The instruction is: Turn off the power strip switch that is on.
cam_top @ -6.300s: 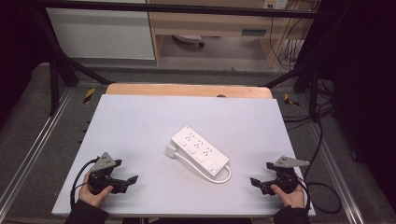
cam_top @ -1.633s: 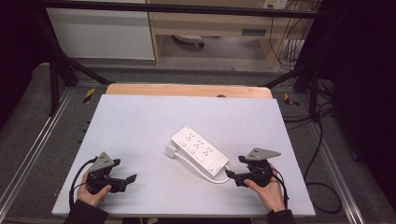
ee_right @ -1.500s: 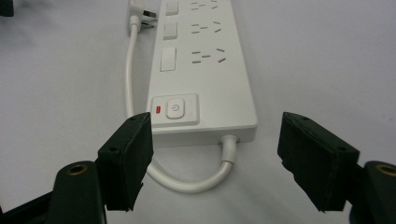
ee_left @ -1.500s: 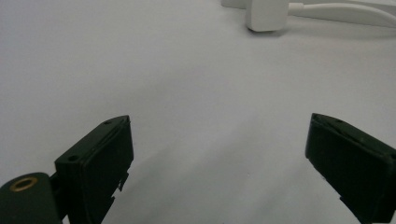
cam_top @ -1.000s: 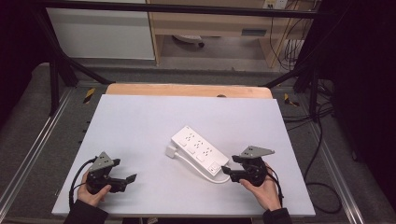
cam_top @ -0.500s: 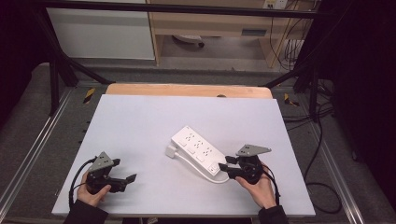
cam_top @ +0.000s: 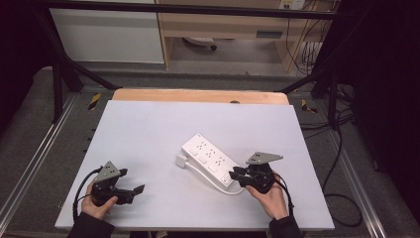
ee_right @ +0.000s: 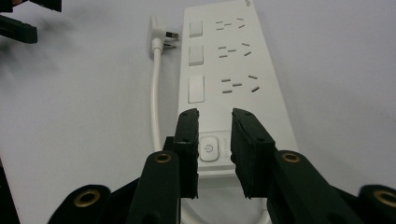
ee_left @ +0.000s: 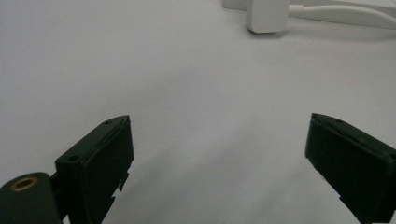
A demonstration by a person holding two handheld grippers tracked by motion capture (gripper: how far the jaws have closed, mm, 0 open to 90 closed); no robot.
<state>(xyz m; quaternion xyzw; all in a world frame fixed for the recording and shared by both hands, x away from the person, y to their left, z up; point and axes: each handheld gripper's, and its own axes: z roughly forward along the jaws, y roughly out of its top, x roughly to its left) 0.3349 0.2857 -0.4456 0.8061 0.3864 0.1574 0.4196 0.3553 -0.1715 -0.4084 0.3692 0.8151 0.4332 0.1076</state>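
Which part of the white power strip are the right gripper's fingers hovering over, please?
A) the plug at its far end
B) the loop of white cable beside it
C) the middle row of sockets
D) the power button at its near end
D: in the right gripper view, the right gripper has its narrowly parted fingers either side of the power button at the near end of the power strip.

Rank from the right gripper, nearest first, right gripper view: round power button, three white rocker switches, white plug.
1. Round power button: between the right gripper jaws, on the white power strip.
2. White rocker switches: beyond, in a row.
3. White plug: farthest, left of the strip's far end.
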